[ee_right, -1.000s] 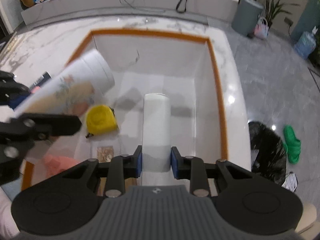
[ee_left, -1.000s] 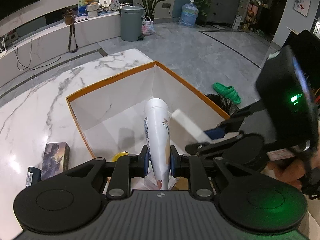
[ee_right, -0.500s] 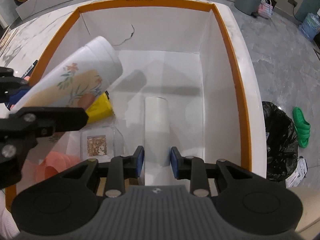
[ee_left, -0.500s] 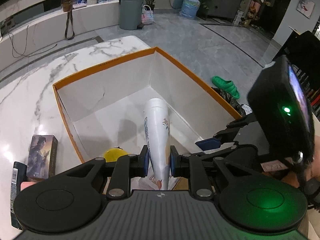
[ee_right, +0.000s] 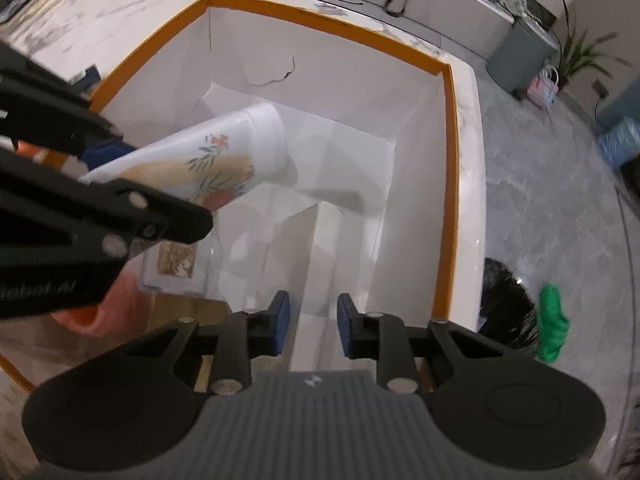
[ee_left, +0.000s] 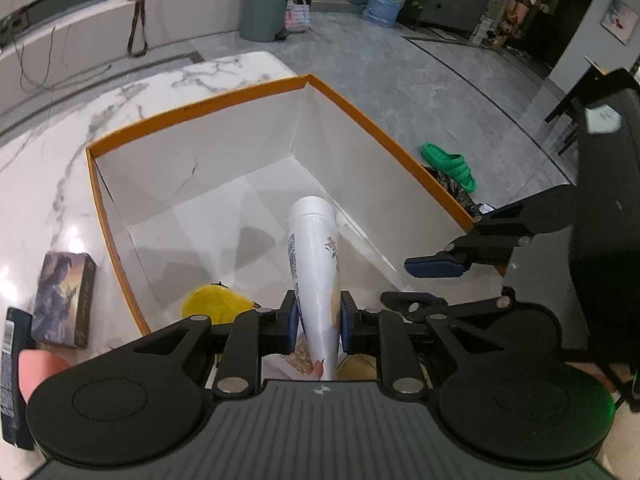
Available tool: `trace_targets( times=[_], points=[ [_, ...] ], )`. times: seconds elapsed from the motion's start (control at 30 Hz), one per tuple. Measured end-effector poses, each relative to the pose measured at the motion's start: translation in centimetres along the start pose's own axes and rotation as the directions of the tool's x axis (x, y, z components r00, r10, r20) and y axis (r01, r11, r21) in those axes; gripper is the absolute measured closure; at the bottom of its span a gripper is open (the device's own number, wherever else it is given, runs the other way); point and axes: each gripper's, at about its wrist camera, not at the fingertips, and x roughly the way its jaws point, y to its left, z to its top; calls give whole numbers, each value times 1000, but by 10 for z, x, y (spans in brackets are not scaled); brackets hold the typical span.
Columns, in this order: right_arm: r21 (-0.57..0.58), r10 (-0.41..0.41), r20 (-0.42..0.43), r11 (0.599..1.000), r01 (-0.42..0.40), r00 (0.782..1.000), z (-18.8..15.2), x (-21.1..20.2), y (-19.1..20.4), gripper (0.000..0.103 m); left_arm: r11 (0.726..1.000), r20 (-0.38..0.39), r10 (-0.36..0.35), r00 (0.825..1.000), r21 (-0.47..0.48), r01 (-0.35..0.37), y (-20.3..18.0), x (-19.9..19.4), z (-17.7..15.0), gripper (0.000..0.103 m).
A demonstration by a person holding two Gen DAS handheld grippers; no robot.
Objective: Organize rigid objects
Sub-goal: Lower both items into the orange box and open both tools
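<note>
In the left wrist view the left gripper is closed firmly on the flowered white bottle, stiff and probably slippery, over the orange-rimmed box, and in the right wrist view the right gripper is closing around a plain white box, light, rigid, held near its end.

**Matte black grippers with blue pads**

The left gripper is matte black plastic: a ribbed grey-black housing at its centre bearing a small white emblem, two broad round discs either side, and slim linkage bars fixed with silver screws. Its jaws carry dark blue pads. The right gripper is built alike. Seen from the left wrist, its boxy black body reflects a green glow, and faint lettering marks one arm.
</note>
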Motion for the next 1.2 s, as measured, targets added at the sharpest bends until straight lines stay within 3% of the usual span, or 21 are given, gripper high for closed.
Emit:
trace_targets(
  times=[0.17, 0.3, 0.53, 0.73, 1.0, 1.2],
  points=[
    [-104, -60, -11, 993, 58, 998, -2, 2, 3, 91, 1000, -17, 4, 1000, -31, -4, 0, 4, 4, 81],
    [-114, -47, -7, 992, 46, 999, -2, -1, -1, 91, 995, -27, -12, 1000, -103, 9, 5, 9, 9, 81],
    [-87, 4, 33, 996, -1, 999, 2, -6, -7, 91, 946, -25, -68, 997, -319, 56, 17, 26, 22, 81],
    [-109, 39, 61, 993, -32, 997, 2, -7, -6, 91, 916, -73, -65, 995, -399, 30, 22, 50, 26, 81],
    [-116, 62, 59, 992, -55, 996, 4, 4, -3, 91, 907, -143, -63, 988, -421, -3, 28, 65, 22, 79],
    [-115, 72, 53, 991, -66, 996, 6, 9, -5, 90, 930, -125, -34, 992, -366, -15, 24, 52, 24, 78]
  ],
)
